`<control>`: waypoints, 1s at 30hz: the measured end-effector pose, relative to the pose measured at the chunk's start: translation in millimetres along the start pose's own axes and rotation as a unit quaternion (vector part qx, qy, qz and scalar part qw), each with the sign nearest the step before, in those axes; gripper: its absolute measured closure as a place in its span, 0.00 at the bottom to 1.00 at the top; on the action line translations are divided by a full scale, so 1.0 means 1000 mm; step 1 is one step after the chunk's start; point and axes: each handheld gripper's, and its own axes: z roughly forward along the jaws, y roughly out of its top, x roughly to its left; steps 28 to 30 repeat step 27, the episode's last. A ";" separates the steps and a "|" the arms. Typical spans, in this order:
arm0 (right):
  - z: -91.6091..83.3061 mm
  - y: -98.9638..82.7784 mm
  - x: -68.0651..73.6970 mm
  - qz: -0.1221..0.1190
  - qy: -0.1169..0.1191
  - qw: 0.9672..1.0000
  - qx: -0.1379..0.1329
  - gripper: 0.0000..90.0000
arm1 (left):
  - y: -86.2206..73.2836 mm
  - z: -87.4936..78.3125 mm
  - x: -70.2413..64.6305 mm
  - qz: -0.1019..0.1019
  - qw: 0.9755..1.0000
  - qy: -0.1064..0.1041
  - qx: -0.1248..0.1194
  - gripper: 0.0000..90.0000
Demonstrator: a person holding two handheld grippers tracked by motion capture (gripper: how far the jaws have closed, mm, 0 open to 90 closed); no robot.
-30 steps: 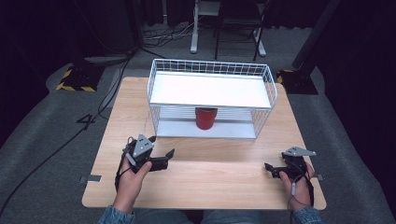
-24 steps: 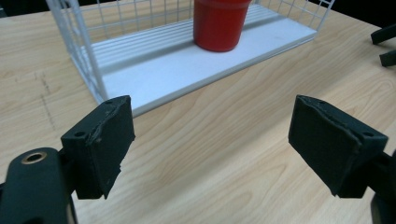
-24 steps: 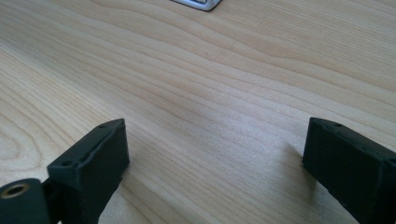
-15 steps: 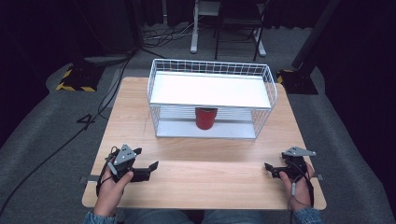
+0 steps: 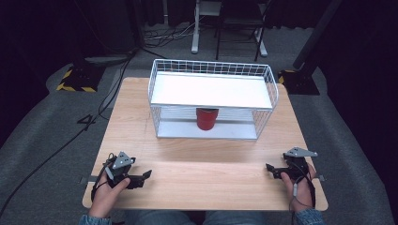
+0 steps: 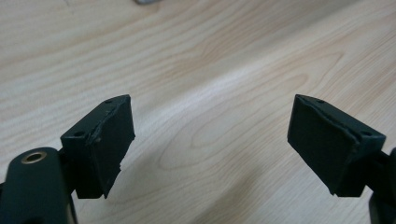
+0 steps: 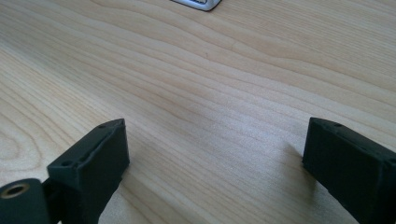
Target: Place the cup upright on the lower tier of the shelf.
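Left hand-held gripper (image 5: 147, 175): low over the near-left corner of the table (image 5: 202, 187), jaws spread wide apart, nothing between them. Held by the left hand (image 5: 107, 191), sleeve cut off at the bottom edge of the high view. Cable trailing from the body, hard to follow against the dark glove area. In the left gripper view (image 6: 210, 144), both black pads visible over bare wood grain; lower parts of the jaws cut off by the frame; a small grey scrap at the top edge, too cropped to identify.

Wire basket (image 5: 155, 89): white, two-tier, standing at the far middle of the table, well apart from both grippers. Upper tier a plain white shelf.

Red cup (image 5: 207, 118): upright on the lower tier, about centre, seen through the front wires; rim partly hidden under the upper shelf.

Right hand-held gripper (image 5: 269, 169): low over the near-right corner of the table, jaws likewise wide apart and holding nothing. Held by the right hand (image 5: 300, 185); wrist cut off below. In the right gripper view (image 7: 212, 163), pads over bare wood; right pad cropped at the edge; a pale metal corner at the top, probably the basket's base.
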 end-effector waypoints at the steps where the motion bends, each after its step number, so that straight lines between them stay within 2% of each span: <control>1: 0.000 0.000 0.000 0.000 0.000 1.000 0.000 0.08 | -0.002 0.001 0.001 -0.002 1.000 -0.004 0.007 0.17; 3: 0.000 0.000 0.000 0.000 0.000 1.000 0.000 0.08 | -0.002 0.003 0.003 -0.006 1.000 -0.006 0.020 0.17; 5: 0.000 0.000 0.000 0.000 0.000 1.000 0.000 0.08 | -0.002 0.002 0.003 -0.007 1.000 0.000 0.019 0.17; 9: 0.000 0.000 0.000 0.000 0.000 1.000 0.000 0.08 | -0.001 0.003 0.002 0.010 1.000 0.005 0.027 0.17; 11: 0.000 0.000 0.000 0.000 0.000 1.000 0.000 0.08 | -0.001 0.004 0.000 0.031 0.999 0.013 0.034 0.17; 14: 0.000 0.000 0.000 0.000 0.000 1.000 0.000 0.08 | -0.001 0.005 -0.003 0.047 0.998 0.020 0.040 0.16; 30: 0.000 0.000 0.000 0.000 0.000 1.000 0.000 0.08 | -0.001 0.005 -0.003 0.047 0.998 0.019 0.041 0.16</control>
